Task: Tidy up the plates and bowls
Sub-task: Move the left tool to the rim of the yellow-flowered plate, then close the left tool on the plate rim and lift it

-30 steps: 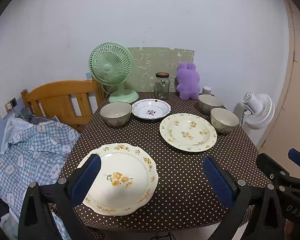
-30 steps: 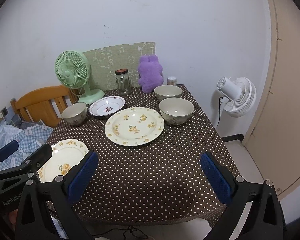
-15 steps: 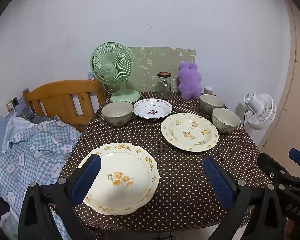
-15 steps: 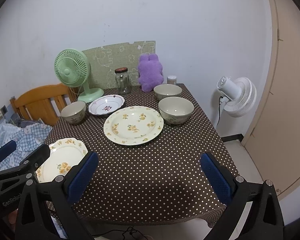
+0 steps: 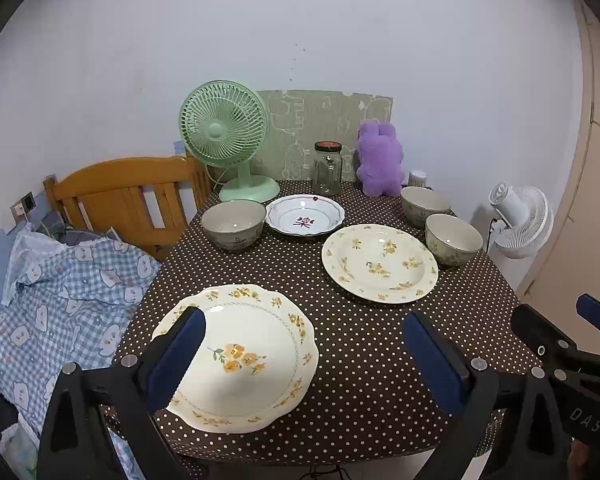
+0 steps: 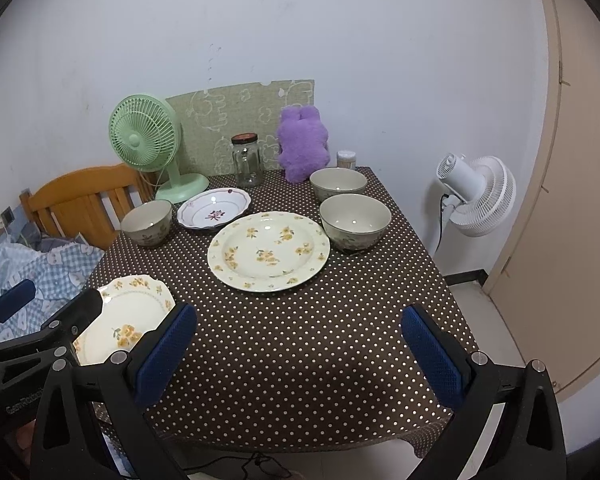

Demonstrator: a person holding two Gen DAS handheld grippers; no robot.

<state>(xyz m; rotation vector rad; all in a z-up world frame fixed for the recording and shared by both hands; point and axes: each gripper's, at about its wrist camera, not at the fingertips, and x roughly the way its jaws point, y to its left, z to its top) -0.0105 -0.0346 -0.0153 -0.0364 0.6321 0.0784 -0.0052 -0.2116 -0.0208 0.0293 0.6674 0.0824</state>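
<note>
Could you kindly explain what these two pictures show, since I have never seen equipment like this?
A person holds two handheld grippers, each with a fisheye camera looking along its blue-padded fingers. One picture is from the left gripper, the other from the right gripper; both are open and hold nothing. On the dotted tablecloth lie a scalloped plate nearest the left gripper, a round floral plate, a small red-flowered dish and three bowls. Behind stand a green fan, a jar and a purple plush toy.
</note>
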